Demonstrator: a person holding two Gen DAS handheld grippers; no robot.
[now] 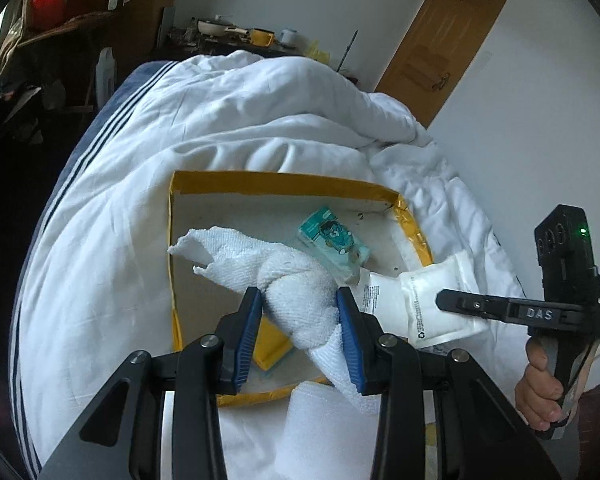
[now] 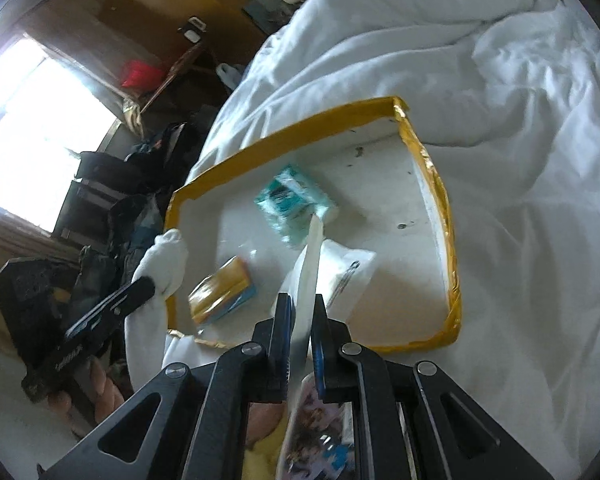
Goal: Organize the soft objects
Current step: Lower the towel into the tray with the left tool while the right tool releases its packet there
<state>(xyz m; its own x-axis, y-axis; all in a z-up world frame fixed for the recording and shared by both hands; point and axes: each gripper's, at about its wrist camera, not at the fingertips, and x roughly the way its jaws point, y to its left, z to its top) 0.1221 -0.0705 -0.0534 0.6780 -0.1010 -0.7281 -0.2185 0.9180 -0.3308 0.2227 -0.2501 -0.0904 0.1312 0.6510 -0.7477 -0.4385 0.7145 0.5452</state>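
A shallow white box with a yellow taped rim (image 1: 276, 183) (image 2: 446, 200) lies on the bed. My left gripper (image 1: 298, 312) is shut on a knotted white towel (image 1: 296, 280) and holds it over the box's near left side; it also shows in the right wrist view (image 2: 164, 264). My right gripper (image 2: 302, 320) is shut on the edge of a flat white pouch (image 2: 312, 260) (image 1: 432, 300) over the box's near side. A teal tissue pack (image 1: 334, 242) (image 2: 290, 204) and a yellow-and-blue pack (image 2: 222, 290) (image 1: 270, 346) lie inside the box.
A rumpled white duvet (image 1: 228, 120) (image 2: 480, 80) covers the bed around the box. A white roll (image 1: 320, 432) lies near the box's front. A wooden door (image 1: 444, 44) is behind the bed, cluttered shelves and bags (image 2: 140, 184) to the left.
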